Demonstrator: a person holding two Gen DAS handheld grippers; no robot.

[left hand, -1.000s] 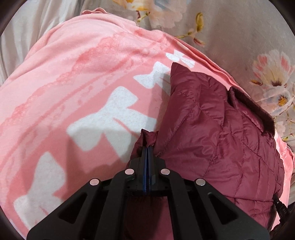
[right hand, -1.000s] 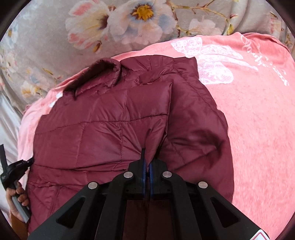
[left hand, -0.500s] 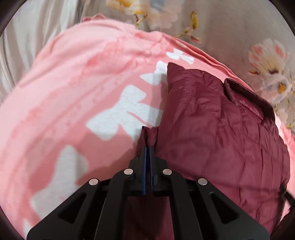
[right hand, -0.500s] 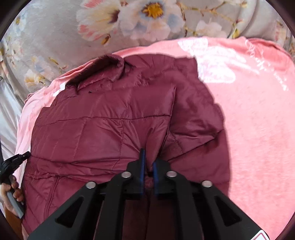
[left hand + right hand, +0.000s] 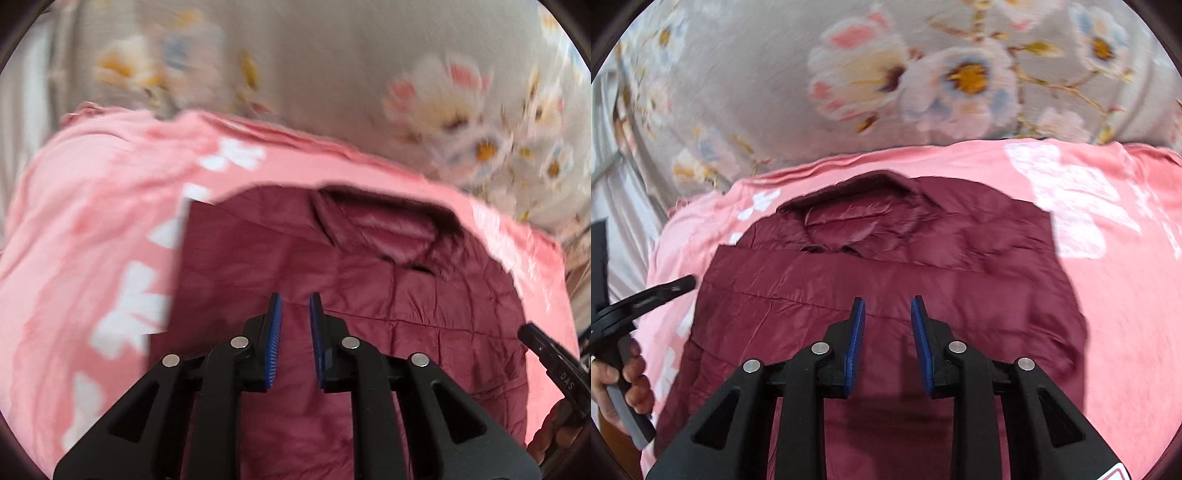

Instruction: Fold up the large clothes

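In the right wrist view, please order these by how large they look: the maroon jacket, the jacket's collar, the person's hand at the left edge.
1. maroon jacket, by far the largest.
2. collar.
3. hand, partly cut off by the frame and nearer the camera, so its place against the collar is uncertain.

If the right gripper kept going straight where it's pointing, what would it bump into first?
Most likely the maroon puffer jacket. The right gripper, its jaws opening with nothing between them, points down at the quilted fabric below the collar. How far off the jacket lies is hard to judge.
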